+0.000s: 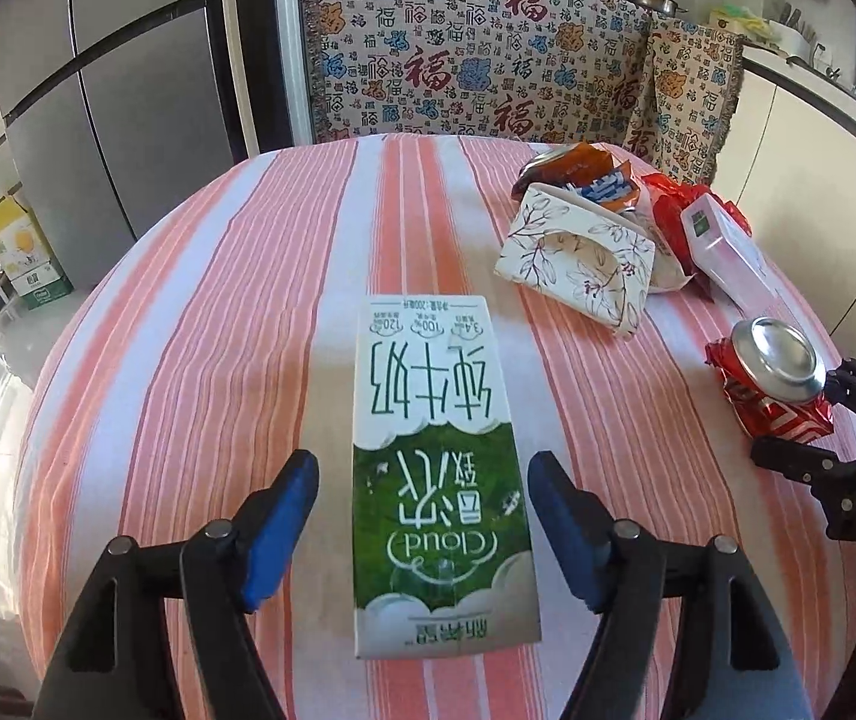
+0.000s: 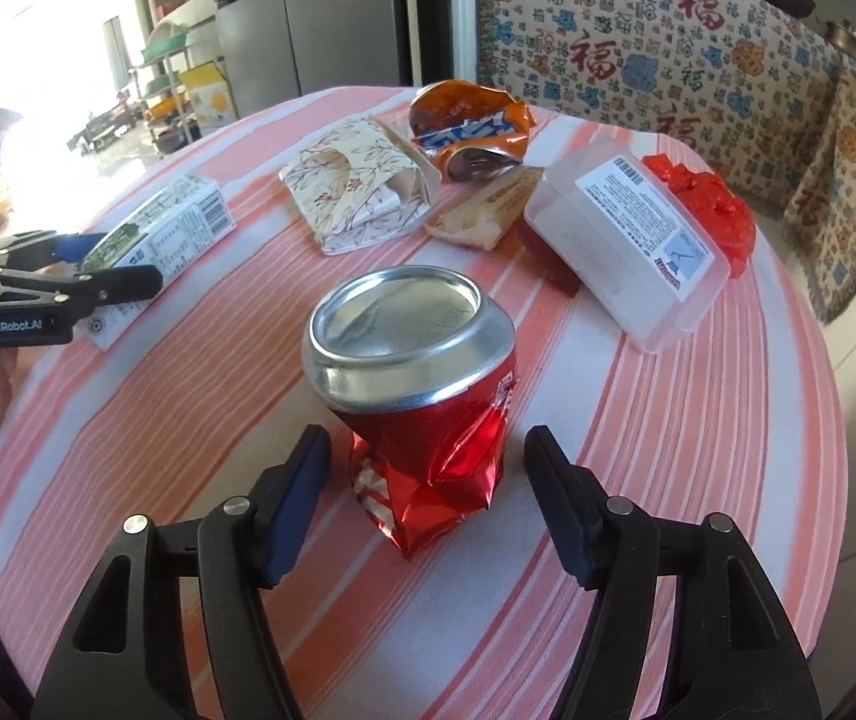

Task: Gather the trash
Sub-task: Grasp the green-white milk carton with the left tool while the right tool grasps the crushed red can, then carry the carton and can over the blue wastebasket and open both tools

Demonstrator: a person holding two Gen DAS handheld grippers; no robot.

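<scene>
- Now I am straddling the milk carton (image 1: 437, 468) with the left gripper (image 1: 422, 516), fingers wide, not pressing.
- The right gripper (image 2: 428, 498) is bracketing the crushed red can (image 2: 422, 408) at 12 o'clock, likewise untouched; closing probably comes next.

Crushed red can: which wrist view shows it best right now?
Right wrist: the crushed red can stands centred, whole, between the open right gripper fingers. Left wrist catches it only at the right edge, partly hidden.

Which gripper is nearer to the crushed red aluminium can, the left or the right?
Right. The right gripper has its open fingers on both sides of the crushed red aluminium can. The left gripper straddles the green-and-white milk carton, farther from the can.
</scene>
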